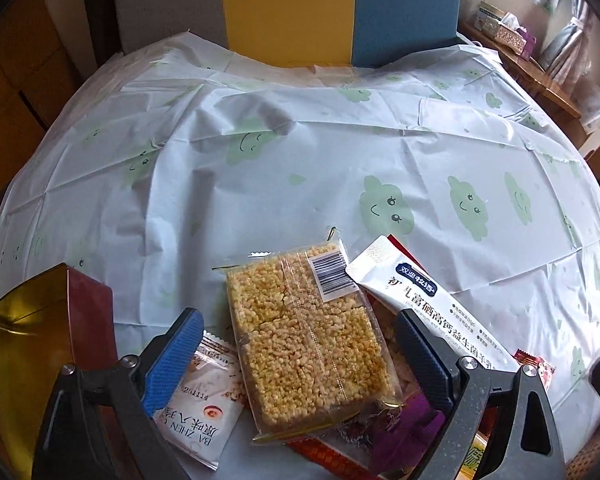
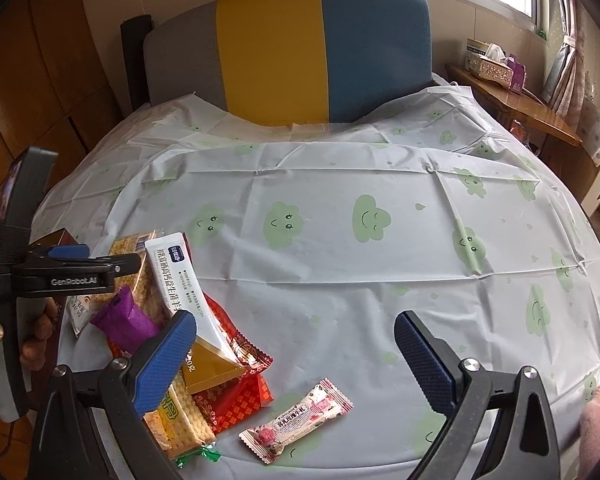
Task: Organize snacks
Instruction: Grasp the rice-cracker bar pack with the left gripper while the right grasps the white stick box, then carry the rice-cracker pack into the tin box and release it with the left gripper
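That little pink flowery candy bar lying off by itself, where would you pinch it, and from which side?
Probably across the middle of the pink candy bar, coming straight down from above. It lies flat and diagonal on the tablecloth, apart from the pile, so the open right gripper should turn to span its narrow width.

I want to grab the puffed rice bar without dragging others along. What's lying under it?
The puffed rice bar overlaps a white sachet on one side and red wrappers plus a purple packet near its lower end. Anything beneath its middle is covered.

One rice-cake pack [image 1: 304, 340], one purple packet [image 2: 126, 318], one pink candy [image 2: 296, 420], two white sachets [image 2: 184, 280].
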### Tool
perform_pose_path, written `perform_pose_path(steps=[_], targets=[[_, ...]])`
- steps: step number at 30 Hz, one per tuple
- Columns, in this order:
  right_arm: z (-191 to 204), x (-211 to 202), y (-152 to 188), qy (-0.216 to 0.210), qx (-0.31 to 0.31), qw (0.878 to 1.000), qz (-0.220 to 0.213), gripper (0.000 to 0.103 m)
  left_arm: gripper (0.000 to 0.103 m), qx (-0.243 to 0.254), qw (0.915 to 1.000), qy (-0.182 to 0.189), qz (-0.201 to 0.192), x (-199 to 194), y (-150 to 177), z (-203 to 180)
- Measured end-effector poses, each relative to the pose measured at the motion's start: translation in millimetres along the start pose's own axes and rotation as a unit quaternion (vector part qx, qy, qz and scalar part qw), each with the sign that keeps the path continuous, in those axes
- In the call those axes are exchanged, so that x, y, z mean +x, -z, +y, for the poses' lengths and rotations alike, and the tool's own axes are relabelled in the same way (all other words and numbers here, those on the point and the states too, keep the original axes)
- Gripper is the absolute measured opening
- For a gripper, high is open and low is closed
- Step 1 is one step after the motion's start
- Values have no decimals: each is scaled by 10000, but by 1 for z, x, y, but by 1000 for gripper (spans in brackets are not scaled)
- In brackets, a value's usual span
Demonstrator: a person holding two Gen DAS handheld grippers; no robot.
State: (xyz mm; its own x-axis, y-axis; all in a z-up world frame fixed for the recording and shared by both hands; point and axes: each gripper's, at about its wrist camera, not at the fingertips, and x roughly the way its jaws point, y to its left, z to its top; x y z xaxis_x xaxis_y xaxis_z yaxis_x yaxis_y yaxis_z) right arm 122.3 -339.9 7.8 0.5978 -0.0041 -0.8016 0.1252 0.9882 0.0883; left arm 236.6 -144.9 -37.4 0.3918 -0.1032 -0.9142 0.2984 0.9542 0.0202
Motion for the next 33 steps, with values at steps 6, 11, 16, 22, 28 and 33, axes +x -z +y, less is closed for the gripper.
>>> perform_pose_path(steps=[6,11,16,22,28,33], targets=[[0,3,0,8,-21,10000,22,101,75,-88,9999,91,1,10,7,5],[0,7,0,69,-37,10000,56,97,74,-198,9993,175,-271,-6,15,10],[8,17,0,-204,-211,9993,218,82,74,-283,9975,239,-594,-32,25,17],[31,35,-7,-838,-485,9946,387,75,74,-342,9954,359,-824,-59,38,26],[58,55,-1,-926,-1025,9887,586,59,74,-506,9902,537,-1190,-97,47,46],[74,65,11,-865,-1519,9814,793,52,74,-926,9837,566,-1436,-129,63,85]])
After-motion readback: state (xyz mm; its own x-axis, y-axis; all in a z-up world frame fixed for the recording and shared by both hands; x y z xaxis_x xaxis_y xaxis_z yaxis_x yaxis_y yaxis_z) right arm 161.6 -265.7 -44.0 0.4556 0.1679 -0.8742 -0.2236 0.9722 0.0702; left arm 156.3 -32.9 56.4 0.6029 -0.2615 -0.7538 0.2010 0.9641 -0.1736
